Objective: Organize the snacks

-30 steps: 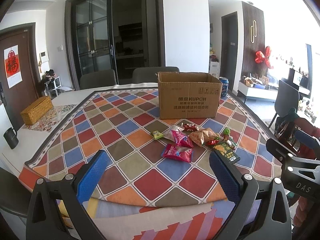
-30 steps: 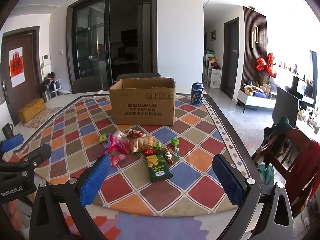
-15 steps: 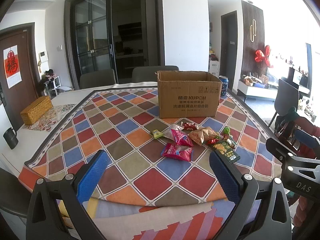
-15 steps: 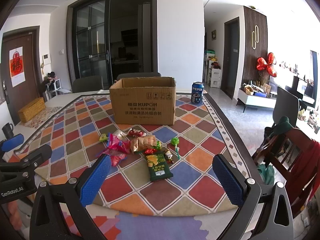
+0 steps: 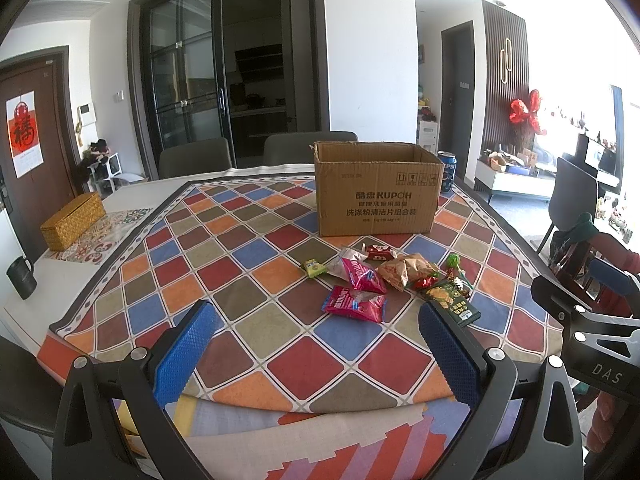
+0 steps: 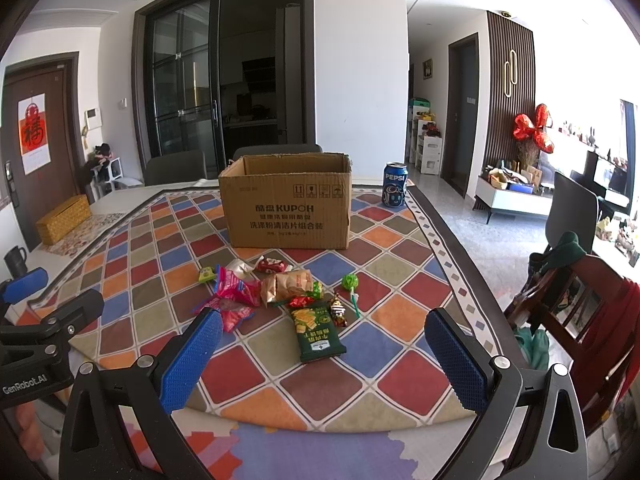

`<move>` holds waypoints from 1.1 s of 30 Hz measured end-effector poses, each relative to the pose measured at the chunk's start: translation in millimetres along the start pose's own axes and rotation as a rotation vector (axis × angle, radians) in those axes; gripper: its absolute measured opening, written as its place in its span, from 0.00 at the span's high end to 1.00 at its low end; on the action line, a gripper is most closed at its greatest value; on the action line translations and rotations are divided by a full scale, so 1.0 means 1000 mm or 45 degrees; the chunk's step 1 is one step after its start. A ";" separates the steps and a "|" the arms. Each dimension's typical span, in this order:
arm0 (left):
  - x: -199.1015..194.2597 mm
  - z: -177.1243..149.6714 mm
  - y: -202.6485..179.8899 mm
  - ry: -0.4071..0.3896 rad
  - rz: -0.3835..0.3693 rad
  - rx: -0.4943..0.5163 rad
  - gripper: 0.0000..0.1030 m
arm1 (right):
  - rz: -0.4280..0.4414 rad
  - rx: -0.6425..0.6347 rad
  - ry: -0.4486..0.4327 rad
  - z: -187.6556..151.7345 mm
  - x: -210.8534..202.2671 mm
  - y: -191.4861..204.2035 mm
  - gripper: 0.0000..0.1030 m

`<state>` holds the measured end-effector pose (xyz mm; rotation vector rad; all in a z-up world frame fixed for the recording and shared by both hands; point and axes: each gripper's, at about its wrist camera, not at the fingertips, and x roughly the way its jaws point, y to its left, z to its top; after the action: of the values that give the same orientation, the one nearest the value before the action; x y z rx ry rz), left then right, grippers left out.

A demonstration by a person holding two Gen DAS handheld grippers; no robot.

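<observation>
An open cardboard box (image 5: 376,196) (image 6: 286,208) stands on the checkered tablecloth. In front of it lies a loose pile of snacks: two pink packets (image 5: 354,304) (image 6: 236,290), a tan chip bag (image 5: 404,270) (image 6: 290,282), a dark green packet (image 5: 454,304) (image 6: 316,334), a green lollipop (image 6: 351,282) and small candies. My left gripper (image 5: 316,350) is open and empty near the table's front edge, short of the pile. My right gripper (image 6: 320,358) is open and empty, also short of the pile.
A Pepsi can (image 6: 395,190) stands right of the box. A woven box (image 5: 74,220) and a dark mug (image 5: 20,278) are at the far left. Grey chairs (image 5: 196,158) stand behind the table, a wooden chair (image 6: 580,320) to the right.
</observation>
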<state>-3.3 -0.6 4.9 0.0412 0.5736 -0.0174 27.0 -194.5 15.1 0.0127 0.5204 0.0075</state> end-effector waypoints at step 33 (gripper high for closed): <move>0.064 0.011 -0.012 0.153 -0.075 0.069 0.04 | 0.069 -0.009 0.225 -0.004 0.066 0.003 0.01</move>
<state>56.1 -13.2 -21.5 0.0784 0.6941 -0.0883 82.0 -191.1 -20.7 0.0194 0.6964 0.0635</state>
